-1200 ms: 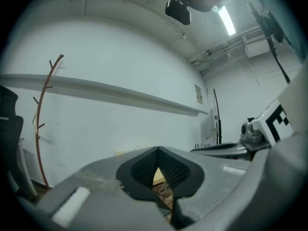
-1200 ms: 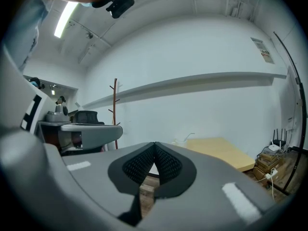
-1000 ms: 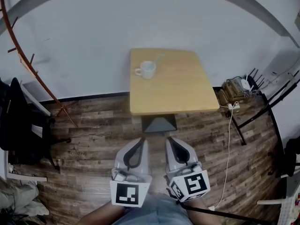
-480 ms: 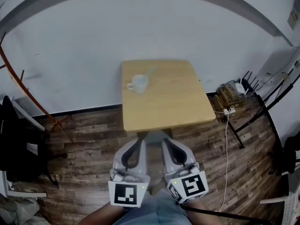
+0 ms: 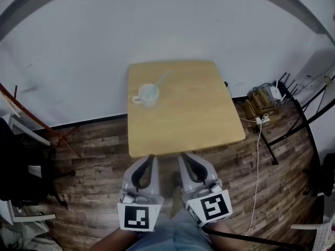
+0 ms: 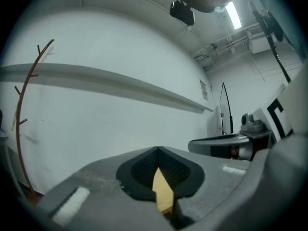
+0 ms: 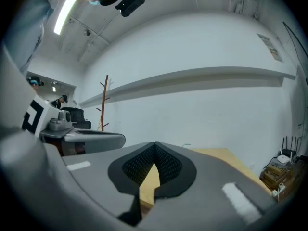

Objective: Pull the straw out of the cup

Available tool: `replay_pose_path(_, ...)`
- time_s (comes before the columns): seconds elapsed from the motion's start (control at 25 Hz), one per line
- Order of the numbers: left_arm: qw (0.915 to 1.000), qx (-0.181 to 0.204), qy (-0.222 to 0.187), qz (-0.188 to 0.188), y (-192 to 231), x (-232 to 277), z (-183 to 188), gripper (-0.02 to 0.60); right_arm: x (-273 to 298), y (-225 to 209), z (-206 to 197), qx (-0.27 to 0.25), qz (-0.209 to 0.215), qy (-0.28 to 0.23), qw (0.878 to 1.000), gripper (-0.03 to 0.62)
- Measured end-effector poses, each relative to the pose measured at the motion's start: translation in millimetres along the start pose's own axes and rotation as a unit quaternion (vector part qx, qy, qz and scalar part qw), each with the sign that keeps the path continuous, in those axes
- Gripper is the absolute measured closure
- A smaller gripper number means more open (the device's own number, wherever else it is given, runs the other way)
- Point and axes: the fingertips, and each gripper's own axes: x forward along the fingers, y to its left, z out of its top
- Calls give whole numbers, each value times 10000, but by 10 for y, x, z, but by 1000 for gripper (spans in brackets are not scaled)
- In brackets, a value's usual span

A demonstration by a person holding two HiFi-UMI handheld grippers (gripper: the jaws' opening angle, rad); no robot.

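Observation:
A white cup [image 5: 146,94] stands on the far left part of the light wooden table [image 5: 193,119], with a pale straw [image 5: 162,79] leaning out of it toward the wall. Both grippers are held side by side at the table's near edge, well short of the cup. My left gripper [image 5: 150,157] [image 6: 158,149] is shut with nothing in it, and a sliver of tabletop [image 6: 163,192] shows below its tips. My right gripper [image 5: 182,156] [image 7: 155,144] is also shut and empty, with the tabletop [image 7: 226,160] ahead of it. The cup is hidden in both gripper views.
A white wall runs behind the table. A red-brown coat stand [image 5: 32,122] leans at the left above dark bags [image 5: 18,166]. At the right, a router and cables [image 5: 266,99] lie on the wooden floor beside a black stand [image 5: 306,123].
Both grippers have moved forward together toward the table, and their tips now sit at its near edge. The cup and straw have not moved on the table.

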Motion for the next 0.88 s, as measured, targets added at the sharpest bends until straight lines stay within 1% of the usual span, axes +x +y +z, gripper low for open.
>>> replay_pose_path(0.2, 9995, -23, 253, 199, -1, 601, -65, 563, 423, -436, -7, 76, 358, 133, 9992, 586)
replay_pose_path(0.36, 9985, 112, 367, 382, 42, 1034, -31, 563, 756, -787, 6, 165, 583, 66, 9981, 586)
replay_pose_path(0.64, 9964, 247, 383, 716, 156, 1690, 93, 563, 1261, -1266, 71, 229, 956, 106, 9951, 586)
replay_pose_path(0.76, 9952, 269, 389, 856, 223, 1878, 124, 563, 1448, -1385, 94, 206, 1133, 129, 9933, 586)
replay_pose_path(0.88, 9938, 189, 307, 1053, 299, 2040, 189, 563, 1605, -1454, 145, 180, 1338, 177, 9907, 586)
